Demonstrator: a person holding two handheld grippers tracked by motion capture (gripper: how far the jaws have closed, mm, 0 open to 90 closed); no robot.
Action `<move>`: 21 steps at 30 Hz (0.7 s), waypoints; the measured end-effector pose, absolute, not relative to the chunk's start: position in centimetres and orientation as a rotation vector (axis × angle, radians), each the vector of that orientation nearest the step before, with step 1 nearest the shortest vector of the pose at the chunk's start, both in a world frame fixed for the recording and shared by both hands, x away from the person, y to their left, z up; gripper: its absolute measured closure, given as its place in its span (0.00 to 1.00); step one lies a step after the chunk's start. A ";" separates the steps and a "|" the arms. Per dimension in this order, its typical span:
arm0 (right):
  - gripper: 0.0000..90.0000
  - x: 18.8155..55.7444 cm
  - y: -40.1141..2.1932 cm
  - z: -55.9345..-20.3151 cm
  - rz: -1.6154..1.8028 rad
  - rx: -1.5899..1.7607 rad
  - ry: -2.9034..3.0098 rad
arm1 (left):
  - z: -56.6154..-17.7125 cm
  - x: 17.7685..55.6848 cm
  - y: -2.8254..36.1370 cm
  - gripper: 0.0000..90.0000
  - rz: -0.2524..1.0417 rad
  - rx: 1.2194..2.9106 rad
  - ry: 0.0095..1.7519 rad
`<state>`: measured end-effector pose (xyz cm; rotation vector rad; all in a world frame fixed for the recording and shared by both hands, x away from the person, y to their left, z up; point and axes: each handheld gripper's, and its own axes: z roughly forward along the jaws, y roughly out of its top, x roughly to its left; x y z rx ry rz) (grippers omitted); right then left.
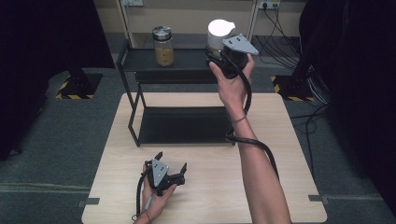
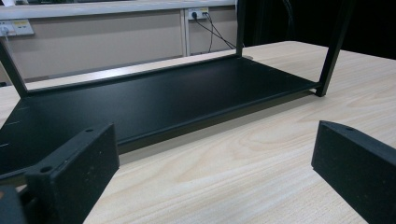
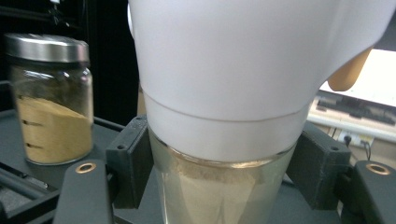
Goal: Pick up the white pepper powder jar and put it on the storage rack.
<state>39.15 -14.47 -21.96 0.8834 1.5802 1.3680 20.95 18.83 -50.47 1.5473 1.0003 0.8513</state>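
My right gripper (image 1: pixel 216 56) is raised over the right end of the black rack's top shelf (image 1: pixel 187 59), shut on a glass jar with a white lid (image 1: pixel 219 29). In the right gripper view both pads (image 3: pixel 133 161) press the glass sides just under the white lid (image 3: pixel 233 60), and pale powder shows inside the jar. A second jar (image 1: pixel 163 45) with a metal lid and yellow-brown powder stands on the shelf's left part, also seen as the metal-lidded jar (image 3: pixel 51 107). My left gripper (image 1: pixel 172 160) rests low on the table, open, with nothing between its jaws (image 2: pixel 215 172).
The rack's lower shelf (image 1: pixel 182 126) (image 2: pixel 154 102) lies bare on the light wooden table (image 1: pixel 210 196). Thin black posts (image 2: pixel 334 46) stand at the rack's corners. Cables and wall sockets (image 1: pixel 268 4) run behind the table.
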 end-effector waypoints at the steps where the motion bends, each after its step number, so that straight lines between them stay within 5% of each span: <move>1: 0.34 39.4 -14.4 -21.9 1.363 0.894 1.587 | -50.5 20.9 18.8 0.00 0.852 1.549 0.999; 21: 0.34 42.5 -15.1 -20.9 1.404 1.036 1.652 | -50.5 20.9 18.7 0.00 0.861 1.549 0.995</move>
